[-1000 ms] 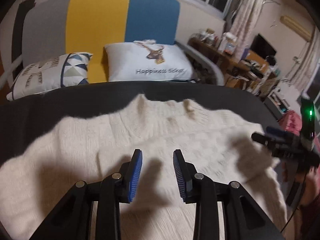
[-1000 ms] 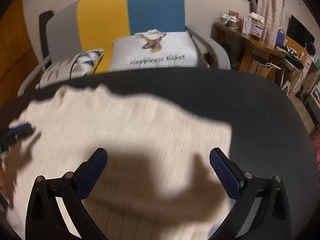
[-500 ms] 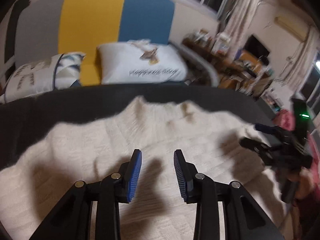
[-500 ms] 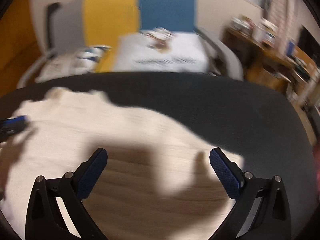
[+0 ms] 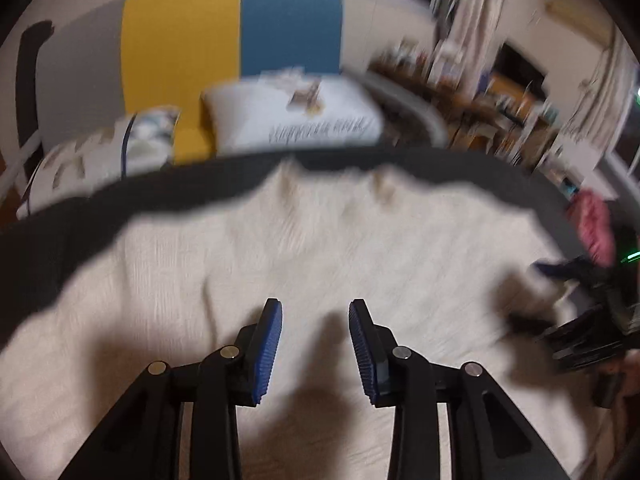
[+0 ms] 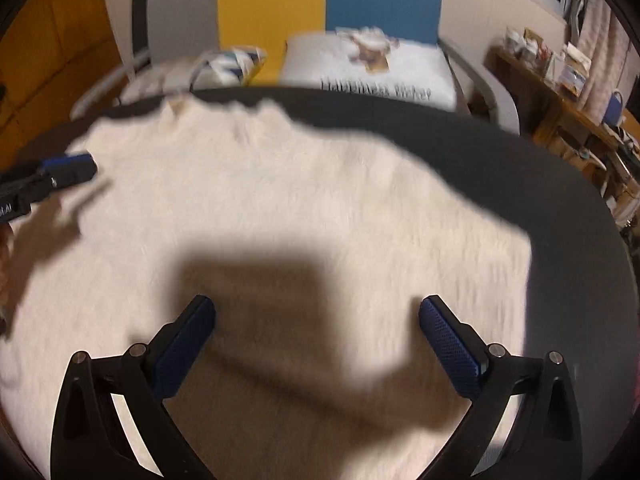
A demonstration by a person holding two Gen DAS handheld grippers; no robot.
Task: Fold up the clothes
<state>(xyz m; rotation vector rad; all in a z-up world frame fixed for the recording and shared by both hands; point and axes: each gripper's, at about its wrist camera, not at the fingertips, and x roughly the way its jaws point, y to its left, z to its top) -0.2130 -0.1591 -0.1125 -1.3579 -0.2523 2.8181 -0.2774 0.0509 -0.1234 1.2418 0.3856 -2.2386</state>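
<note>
A dark table [image 6: 500,152] carries a cream knit sweater [image 6: 300,200], spread flat over most of it. Beyond the table stands a sofa [image 6: 320,4] with two pillows [image 6: 372,64]; a cluttered desk [image 6: 568,108] lies off its right end. Both the left gripper [image 5: 315,344] and right gripper [image 6: 316,340] hover over the sweater with jaws apart, empty.
</note>
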